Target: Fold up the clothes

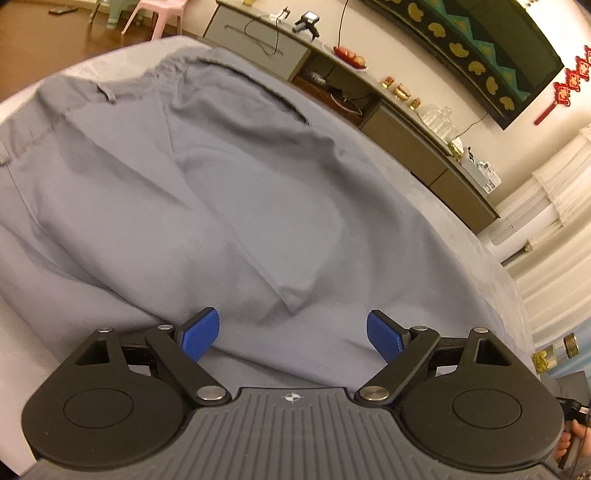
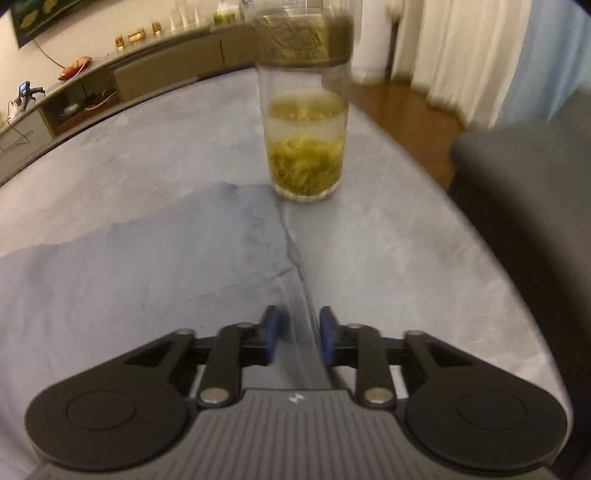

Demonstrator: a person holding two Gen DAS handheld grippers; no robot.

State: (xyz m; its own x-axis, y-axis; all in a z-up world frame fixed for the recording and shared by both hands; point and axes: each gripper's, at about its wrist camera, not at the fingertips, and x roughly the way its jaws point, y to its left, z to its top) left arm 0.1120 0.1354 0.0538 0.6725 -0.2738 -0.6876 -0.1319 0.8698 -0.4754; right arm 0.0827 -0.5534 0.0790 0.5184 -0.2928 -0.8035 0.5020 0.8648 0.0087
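The grey woven cloth trousers (image 1: pixel 207 192) look matt and soft, finely textured, with stitched seams and creases. They lie on a pale grey bench (image 2: pixel 424 258) whose surface looks smooth, faintly marbled and dull in sheen. The left claw (image 1: pixel 293 334) has matt black plastic arms, shiny round metal rivets, a ribbed grey plastic body and blue pads (image 1: pixel 201 334) with a fine rough grid. The right claw (image 2: pixel 299 338) is of the same make, though blurred. Beyond it stands a tall clear glass tumbler (image 2: pixel 306 129), glossy and smooth, with wet yellow-green leaves inside. On the far left, the pink plastic chair (image 1: pixel 155 14) looks smooth.
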